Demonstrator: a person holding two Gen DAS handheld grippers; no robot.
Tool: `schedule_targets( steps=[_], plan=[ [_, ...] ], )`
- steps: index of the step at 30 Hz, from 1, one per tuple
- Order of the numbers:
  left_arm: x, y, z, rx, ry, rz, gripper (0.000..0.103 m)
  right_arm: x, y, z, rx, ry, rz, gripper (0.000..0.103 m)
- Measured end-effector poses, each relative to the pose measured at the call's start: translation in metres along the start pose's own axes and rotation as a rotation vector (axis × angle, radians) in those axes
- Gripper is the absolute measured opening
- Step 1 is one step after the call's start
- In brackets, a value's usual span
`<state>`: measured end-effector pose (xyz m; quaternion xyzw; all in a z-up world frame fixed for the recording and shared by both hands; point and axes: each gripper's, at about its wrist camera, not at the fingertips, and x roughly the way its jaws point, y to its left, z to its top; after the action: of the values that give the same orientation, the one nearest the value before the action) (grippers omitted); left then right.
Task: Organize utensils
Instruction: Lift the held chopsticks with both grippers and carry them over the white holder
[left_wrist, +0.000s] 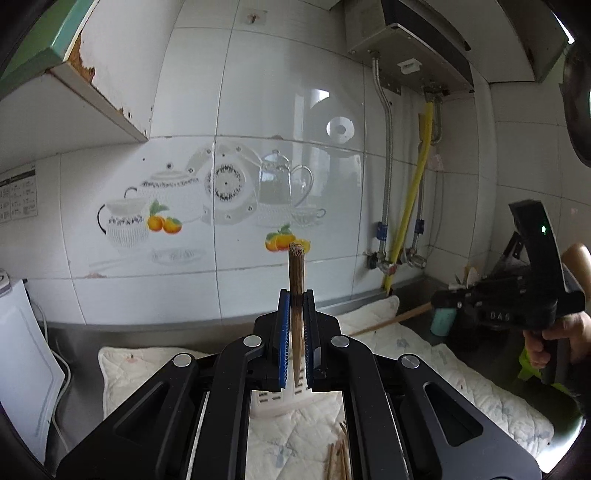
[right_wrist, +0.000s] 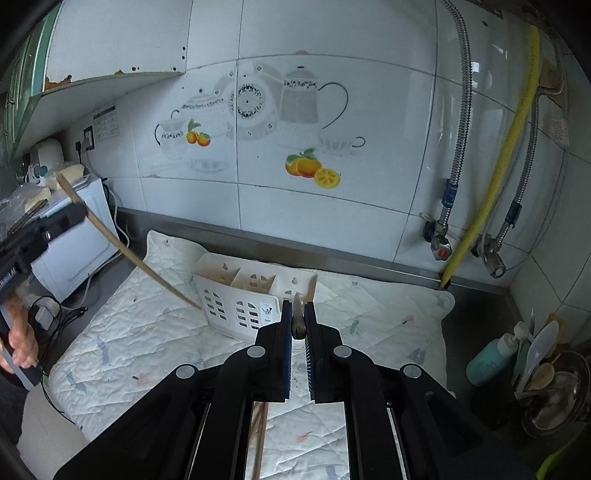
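My left gripper (left_wrist: 296, 297) is shut on a wooden chopstick (left_wrist: 296, 269) that stands upright between its blue pads, blunt end up. The right wrist view shows this same gripper (right_wrist: 79, 211) at the left, its chopstick (right_wrist: 140, 264) slanting down toward the white slotted utensil holder (right_wrist: 236, 295). My right gripper (right_wrist: 297, 308) is shut on another chopstick (right_wrist: 297, 317), seen nearly end-on just in front of the holder. At the right of the left wrist view, that gripper (left_wrist: 437, 301) holds its chopstick (left_wrist: 388, 322) pointing left. Loose chopsticks (left_wrist: 338, 456) lie on the mat below.
A white quilted mat (right_wrist: 147, 332) covers the steel counter. A teal bottle (right_wrist: 487, 360) and a metal pot of spoons (right_wrist: 554, 398) stand at the right corner. Pipes and a yellow hose (right_wrist: 491, 192) run down the tiled wall. A white appliance (right_wrist: 74, 251) sits left.
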<state>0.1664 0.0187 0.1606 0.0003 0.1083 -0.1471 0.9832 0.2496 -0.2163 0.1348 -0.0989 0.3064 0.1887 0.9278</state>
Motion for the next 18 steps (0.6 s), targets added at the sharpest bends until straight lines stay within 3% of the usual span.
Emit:
schedule_targets(
  steps=[4, 8, 18],
  plan=[
    [0.012, 0.006, 0.024, 0.016, -0.045, 0.028, 0.005, 0.016, 0.000, 0.008, -0.025, 0.062, 0.009, 0.006],
    [0.036, 0.013, 0.033, 0.020, -0.031, 0.053, 0.005, 0.030, 0.001, 0.021, -0.051, 0.128, 0.030, 0.006],
    [0.097, 0.028, 0.020, 0.017, 0.125, 0.084, 0.005, 0.083, -0.012, 0.054, 0.001, 0.252, 0.091, 0.006]
  ],
)
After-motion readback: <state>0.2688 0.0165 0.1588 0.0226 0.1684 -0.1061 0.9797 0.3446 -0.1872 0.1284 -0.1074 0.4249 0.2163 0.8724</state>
